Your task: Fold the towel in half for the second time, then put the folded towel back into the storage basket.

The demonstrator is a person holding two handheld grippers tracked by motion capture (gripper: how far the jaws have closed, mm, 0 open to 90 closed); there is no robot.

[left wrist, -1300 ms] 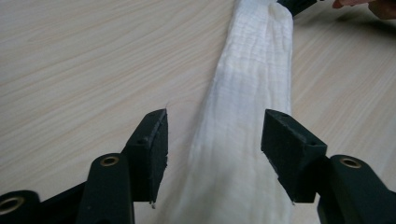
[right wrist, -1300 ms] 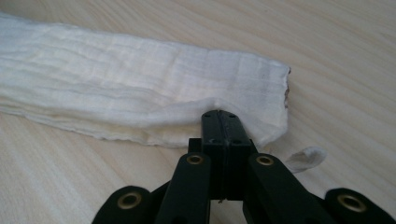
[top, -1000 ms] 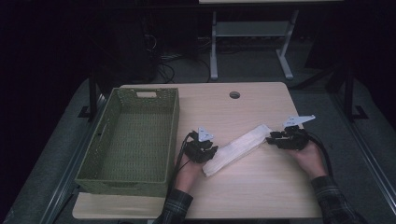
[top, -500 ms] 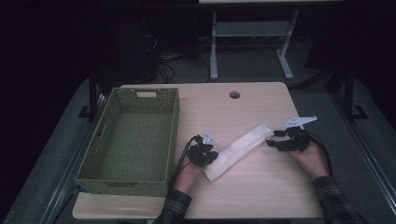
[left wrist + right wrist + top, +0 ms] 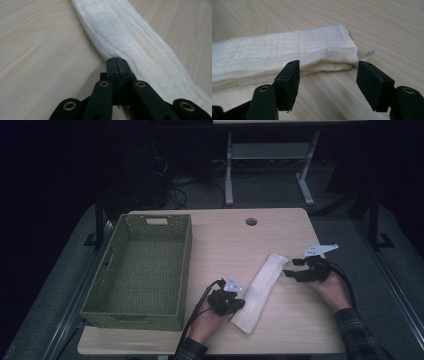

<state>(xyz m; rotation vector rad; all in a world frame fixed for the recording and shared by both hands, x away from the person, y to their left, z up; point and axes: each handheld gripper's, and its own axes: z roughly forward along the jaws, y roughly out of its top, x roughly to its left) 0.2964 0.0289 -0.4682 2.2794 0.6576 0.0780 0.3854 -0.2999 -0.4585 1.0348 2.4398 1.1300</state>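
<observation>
The folded cloth (image 5: pixel 260 292) lies slantwise on the table (image 5: pixel 220 245), right of the basket (image 5: pixel 140 270); it looks soft and light, so expect it to sag. Your left gripper (image 5: pixel 117 65) is pinched tight on its long edge. Your right gripper (image 5: pixel 328 75) has just been opening and stands wide, touching nothing; grip all layers at that end.

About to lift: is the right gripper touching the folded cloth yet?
Apart. The right gripper view shows the right gripper open, bare table between its pads and the folded cloth.
</observation>
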